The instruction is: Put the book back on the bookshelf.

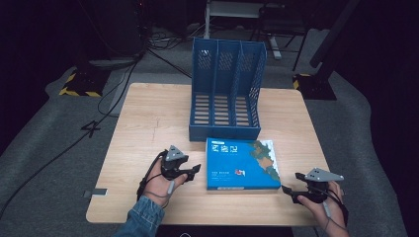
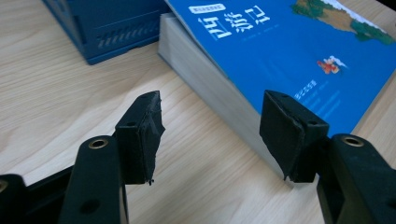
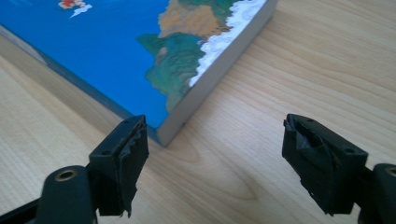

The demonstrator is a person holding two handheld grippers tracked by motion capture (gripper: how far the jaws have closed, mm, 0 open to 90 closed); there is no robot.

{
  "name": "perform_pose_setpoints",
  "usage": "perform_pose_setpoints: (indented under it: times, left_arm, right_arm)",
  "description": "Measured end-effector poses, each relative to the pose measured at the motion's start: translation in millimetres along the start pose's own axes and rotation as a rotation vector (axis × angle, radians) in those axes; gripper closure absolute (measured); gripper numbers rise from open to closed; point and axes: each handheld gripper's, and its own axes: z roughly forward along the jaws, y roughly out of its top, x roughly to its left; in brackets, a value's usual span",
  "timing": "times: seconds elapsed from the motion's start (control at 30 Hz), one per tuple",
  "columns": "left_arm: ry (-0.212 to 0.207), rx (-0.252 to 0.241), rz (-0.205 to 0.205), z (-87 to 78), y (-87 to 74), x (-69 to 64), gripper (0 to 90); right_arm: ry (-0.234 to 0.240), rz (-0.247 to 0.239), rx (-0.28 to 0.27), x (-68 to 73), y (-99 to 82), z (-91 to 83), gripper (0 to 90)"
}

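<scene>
Wooden table (image 1: 148, 118) w/ blue three-slot file rack (image 1: 226, 89) at the back centre. Blue book (image 1: 242, 164) lies flat just in front of rack. Left gripper (image 1: 193, 170) just beside book's left edge, jaws apart, nothing held. Right gripper (image 1: 289, 190) at near-right corner, jaws apart, empty.

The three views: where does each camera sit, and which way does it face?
High view: above the near side, looking forward and down at the table, file rack and book; both forearms enter below.
Left gripper view: on the left hand-held gripper, facing the book's page edge; open jaws show.
Right gripper view: on the right hand-held gripper, facing the book's corner; open jaws show.
All share the book.
</scene>
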Motion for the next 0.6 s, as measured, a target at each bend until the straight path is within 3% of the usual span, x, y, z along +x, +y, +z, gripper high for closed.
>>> perform_pose_setpoints:
  times: [0.2, 0.3, 0.4, 0.53, 0.6]
  left_arm:
    - [-0.029, 0.019, -0.046, 23.8, 3.7, -8.5, 38.1]
    - [-0.028, 0.028, -0.049, 30.3, 4.1, -10.2, 38.0]
    - [-0.026, 0.067, -0.061, 37.0, 2.4, -12.0, 38.6]
    - [-0.069, 0.052, -0.109, 44.2, 0.4, -13.5, 35.9]
    - [-0.095, 0.045, -0.103, 47.3, -0.7, -15.6, 34.7]
  right_arm:
    - [0.017, -0.010, 0.002, 8.0, -2.5, 4.4, 22.2]
    - [0.021, -0.015, 0.014, 11.4, -5.0, 6.9, 22.1]
    - [0.024, -0.019, 0.022, 14.6, -6.4, 9.8, 22.0]
    - [0.032, -0.035, 0.019, 19.3, -5.5, 13.7, 21.6]
    - [0.043, -0.050, 0.020, 23.7, -4.3, 18.0, 21.7]
